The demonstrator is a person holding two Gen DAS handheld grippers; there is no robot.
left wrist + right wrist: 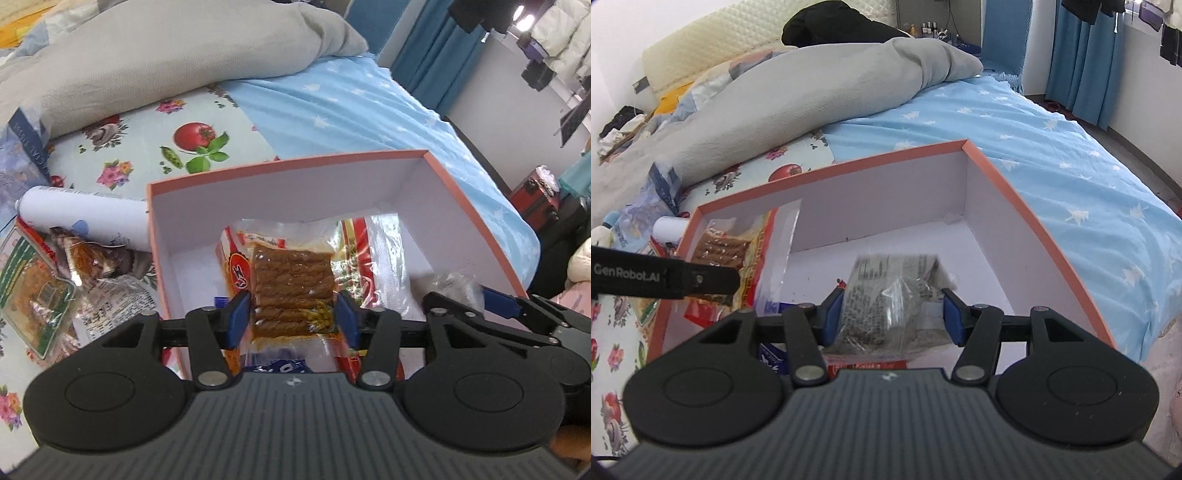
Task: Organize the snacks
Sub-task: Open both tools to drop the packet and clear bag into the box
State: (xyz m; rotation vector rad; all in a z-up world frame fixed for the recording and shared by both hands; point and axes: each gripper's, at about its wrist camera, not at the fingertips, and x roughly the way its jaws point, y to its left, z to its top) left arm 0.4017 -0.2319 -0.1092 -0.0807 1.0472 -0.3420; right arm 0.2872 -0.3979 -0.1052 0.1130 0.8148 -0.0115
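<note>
**Two snack packets held over the open box**

A packet of brown twisted sticks (291, 284) was pinched between the blue pads (240, 317) of the left gripper (293, 317), its clear, red-printed wrapper pressed in from both sides. It was held above the near part of a pink-edged box (369, 184) with a white interior, which had been set on the bed. Behind the packet, a second clear wrapper with red print (373, 258) was seen lying inside the box.

A crinkled clear packet with black printed text (894, 295) was clamped by the right gripper (892, 314), both blue pads being closed against its sides. It too was held over the box (1034, 221), toward the right-hand part of the white floor. In the right wrist view the left gripper (713, 282) was seen at the left wall of the box, with the packet of sticks (724, 247) beyond it.

Outside the box on its left, more snack packets (44, 295) were heaped on a flowered sheet (147, 140), beside a white tube (85, 214) that lay on its side, touching the box wall. A grey quilt (812, 88) was bunched at the head of the bed, and a blue star-patterned sheet (1052, 147) was spread to the right of the box.
</note>
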